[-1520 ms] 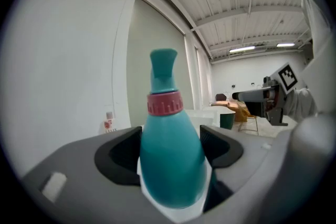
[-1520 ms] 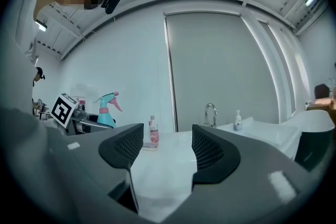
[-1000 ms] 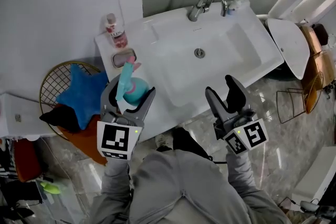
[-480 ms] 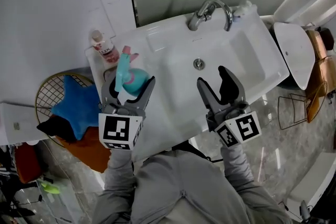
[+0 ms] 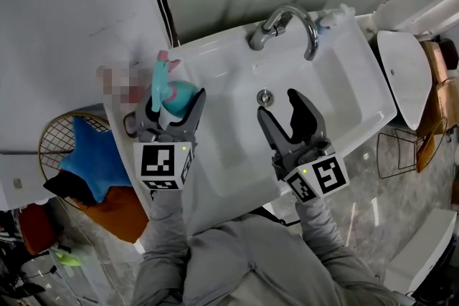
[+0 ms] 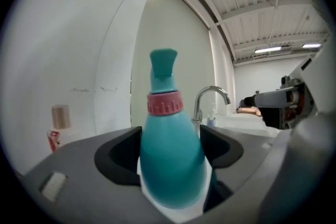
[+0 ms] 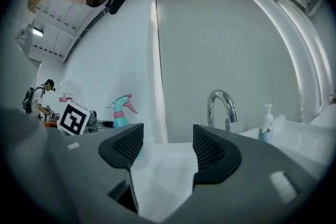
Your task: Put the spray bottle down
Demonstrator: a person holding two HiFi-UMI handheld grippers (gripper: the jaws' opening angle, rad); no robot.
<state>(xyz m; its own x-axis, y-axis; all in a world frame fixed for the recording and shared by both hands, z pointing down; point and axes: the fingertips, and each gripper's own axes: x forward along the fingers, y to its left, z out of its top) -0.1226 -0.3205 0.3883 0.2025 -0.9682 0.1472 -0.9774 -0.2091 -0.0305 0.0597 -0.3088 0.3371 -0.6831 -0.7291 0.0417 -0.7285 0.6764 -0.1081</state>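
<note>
A teal spray bottle (image 5: 166, 79) with a pink collar and trigger stands upright between the jaws of my left gripper (image 5: 172, 101), which is shut on its body. It is over the left ledge of the white sink (image 5: 222, 147). The left gripper view shows the bottle (image 6: 169, 128) filling the gap between the jaws of the left gripper (image 6: 171, 152); whether its base touches the ledge is hidden. My right gripper (image 5: 281, 107) is open and empty over the basin, close to the drain (image 5: 265, 97). From the right gripper (image 7: 167, 149) the bottle (image 7: 122, 110) shows far left.
A chrome faucet (image 5: 283, 21) and a soap dispenser (image 5: 331, 16) stand at the sink's back. A small capped bottle (image 6: 59, 126) stands on the ledge beyond the spray bottle. A wire basket with a blue star cushion (image 5: 90, 158) sits left on the floor, a white toilet lid (image 5: 403, 72) right.
Both grippers have moved away from me across the sink. The left one carried the spray bottle farther back along the left ledge. The right one went from the front rim to the drain.
</note>
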